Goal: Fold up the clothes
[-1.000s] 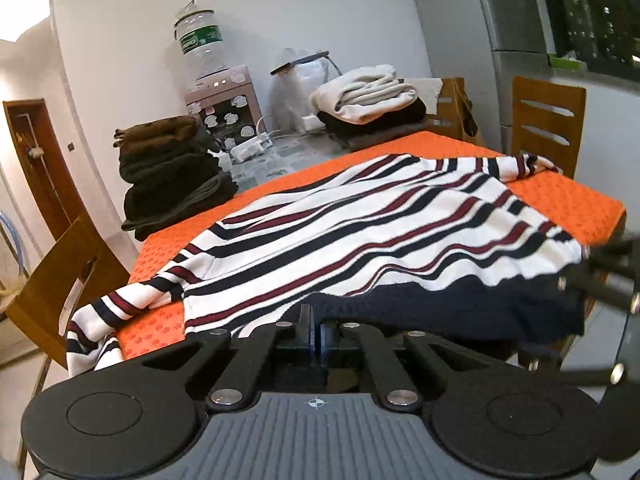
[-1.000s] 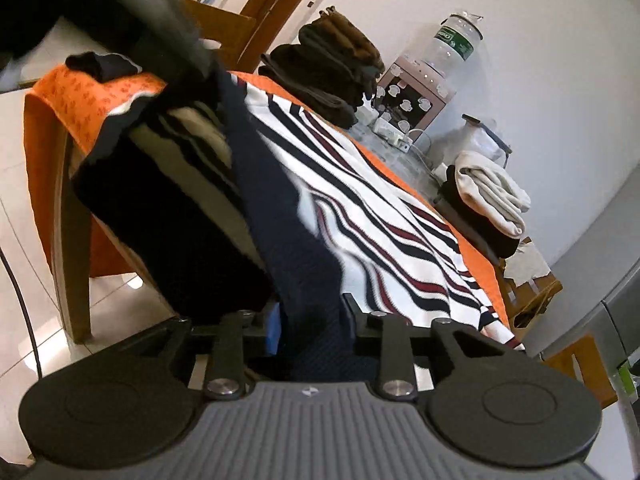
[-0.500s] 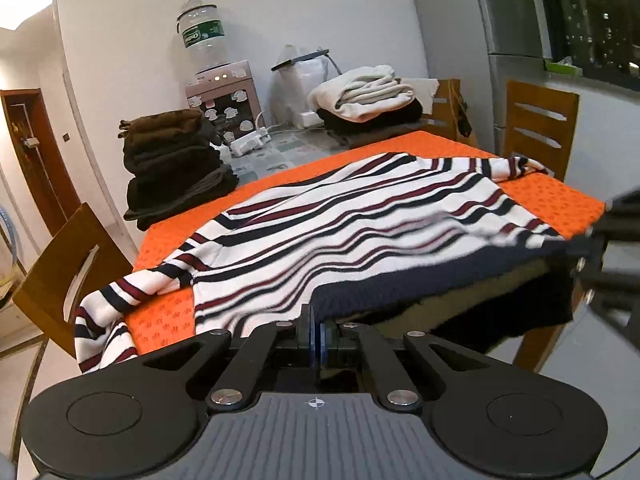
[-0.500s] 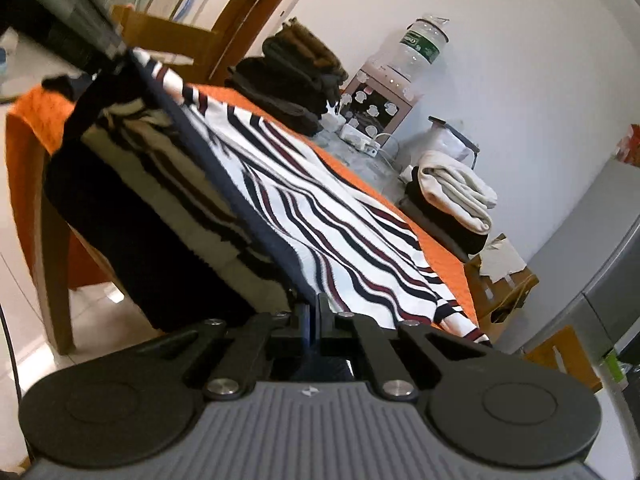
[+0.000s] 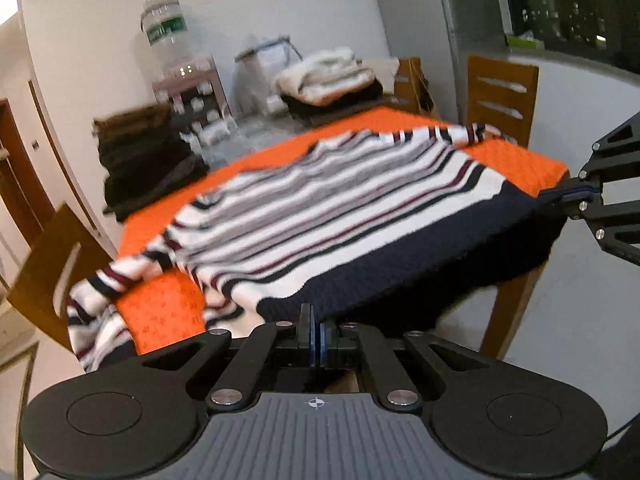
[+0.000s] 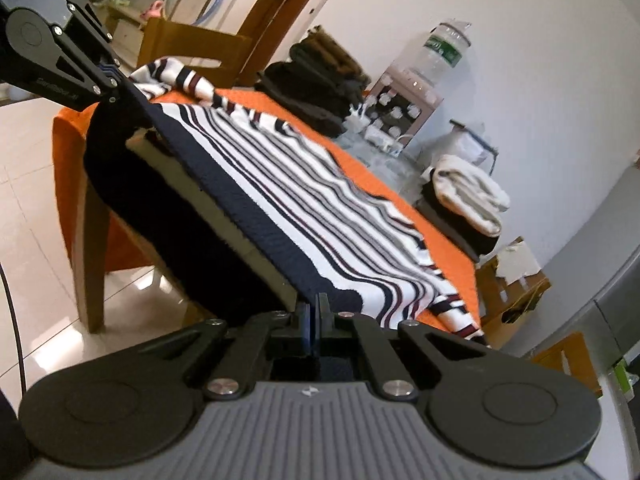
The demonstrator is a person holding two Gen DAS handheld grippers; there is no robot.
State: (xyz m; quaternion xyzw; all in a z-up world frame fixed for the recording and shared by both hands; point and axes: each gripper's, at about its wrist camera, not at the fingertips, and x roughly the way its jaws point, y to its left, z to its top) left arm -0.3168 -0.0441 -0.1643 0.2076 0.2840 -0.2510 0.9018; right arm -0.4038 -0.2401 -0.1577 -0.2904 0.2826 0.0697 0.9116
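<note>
Both grippers, left [image 5: 315, 330] and right [image 6: 313, 322], clamp the sweater [image 5: 360, 204] hem, lifted off the table [image 5: 516, 160] edge. Body flat, sleeves out; no fold made yet.

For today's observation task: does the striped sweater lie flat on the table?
No: both grippers hold the striped sweater's navy hem lifted off the table.

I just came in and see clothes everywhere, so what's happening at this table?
A person is folding a striped sweater with a hand-held gripper in each hand. The left gripper and the right gripper are each shut on the sweater's dark blue hem, one at each end, holding it raised and stretched off the near edge of the orange table cover. The rest of the sweater lies on the cover. Stacks of folded clothes sit at the far side.
</note>
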